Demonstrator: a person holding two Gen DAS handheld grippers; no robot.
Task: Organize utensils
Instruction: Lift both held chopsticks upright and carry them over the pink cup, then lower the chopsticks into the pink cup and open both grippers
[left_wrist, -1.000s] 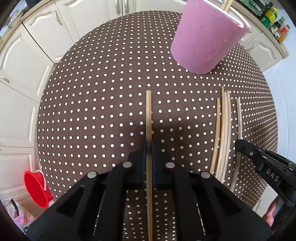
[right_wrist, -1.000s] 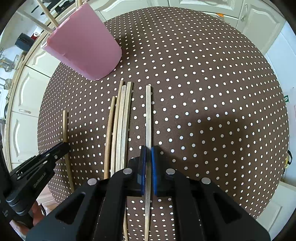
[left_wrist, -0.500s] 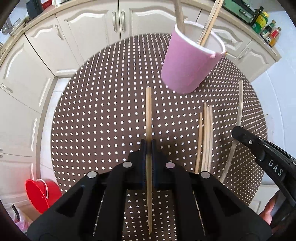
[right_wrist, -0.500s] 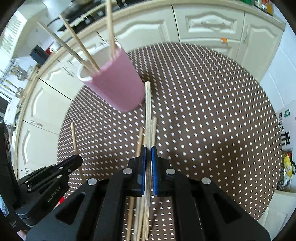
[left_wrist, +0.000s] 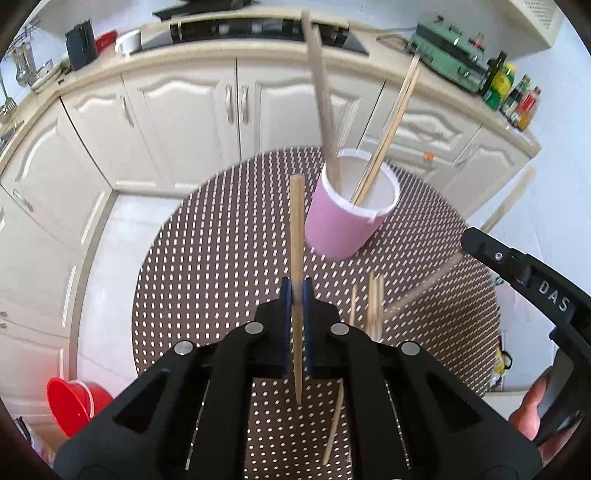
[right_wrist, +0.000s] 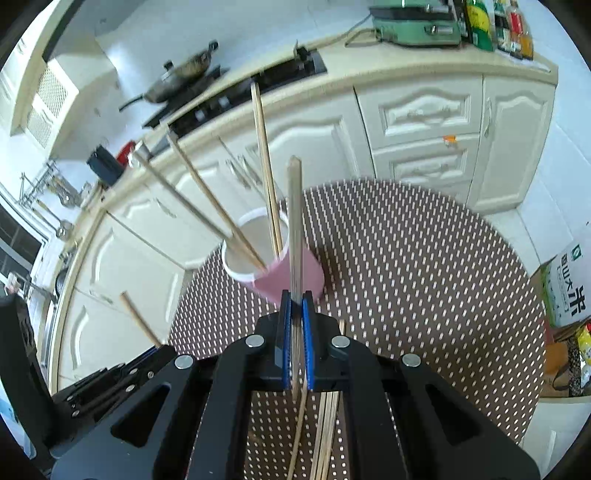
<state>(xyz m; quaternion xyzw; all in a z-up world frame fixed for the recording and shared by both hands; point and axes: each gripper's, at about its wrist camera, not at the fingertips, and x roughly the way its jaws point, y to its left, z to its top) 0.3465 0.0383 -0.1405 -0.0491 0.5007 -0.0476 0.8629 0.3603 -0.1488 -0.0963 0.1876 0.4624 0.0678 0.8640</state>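
Left wrist view
Left gripper (left_wrist: 295, 291): clamped tight on one wooden chopstick (left_wrist: 296, 236), lifted off the dotted table (left_wrist: 207, 273).
Pink cup (left_wrist: 347, 225): just ahead and right, chopsticks standing inside.
Loose chopsticks (left_wrist: 375, 306): lying near the cup.

Right wrist view
Right gripper (right_wrist: 295, 306): pinched closed on another chopstick (right_wrist: 294, 221), raised in front of the cup.

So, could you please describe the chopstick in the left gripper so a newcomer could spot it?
Start at the round polka-dot table and its pink cup. Just left of the cup, one chopstick is clamped in the left gripper. Its neighbours lie flat or stand inside the cup.
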